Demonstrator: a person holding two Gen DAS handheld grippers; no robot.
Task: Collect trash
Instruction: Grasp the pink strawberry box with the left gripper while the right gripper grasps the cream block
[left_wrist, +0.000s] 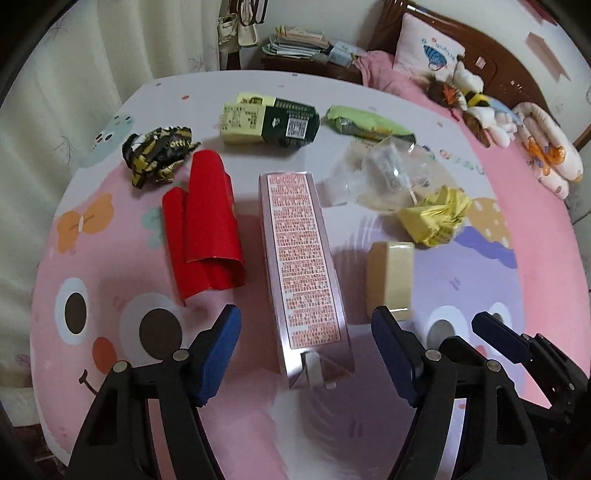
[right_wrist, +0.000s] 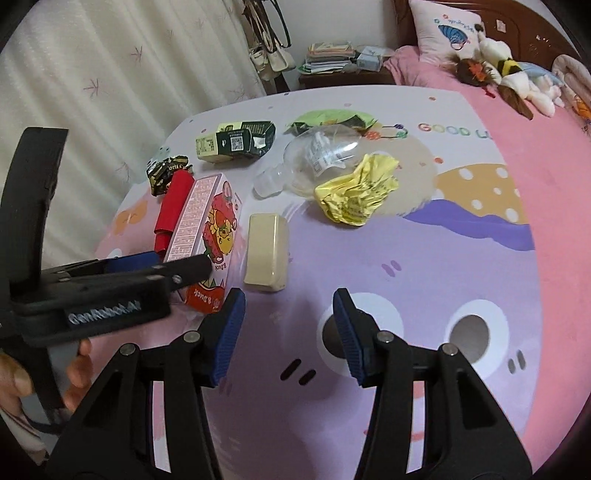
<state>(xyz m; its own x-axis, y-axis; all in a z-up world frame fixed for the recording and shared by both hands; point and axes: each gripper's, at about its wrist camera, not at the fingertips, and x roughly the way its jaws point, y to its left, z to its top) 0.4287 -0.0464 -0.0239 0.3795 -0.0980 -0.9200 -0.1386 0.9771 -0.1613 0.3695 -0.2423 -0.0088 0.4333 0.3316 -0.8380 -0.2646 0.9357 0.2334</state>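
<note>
Left tongs (left_wrist: 306, 347) held wide open around the tall pink carton (left_wrist: 304, 266) on the bed (left_wrist: 535, 295), nothing gripped, right tongs (right_wrist: 290, 336) open and empty near the beige block (right_wrist: 266, 253).

The left claw (right_wrist: 177, 271), entering at the left edge of the right wrist view, covers the near end of the tall pink carton (right_wrist: 207, 236). That carton hides most of the red wrapper (right_wrist: 173, 199) behind it. Print on the green-and-cream box (left_wrist: 271, 123) in the upper middle is too small to read. The person's hand (right_wrist: 22, 384) is cut off at the lower left.
</note>
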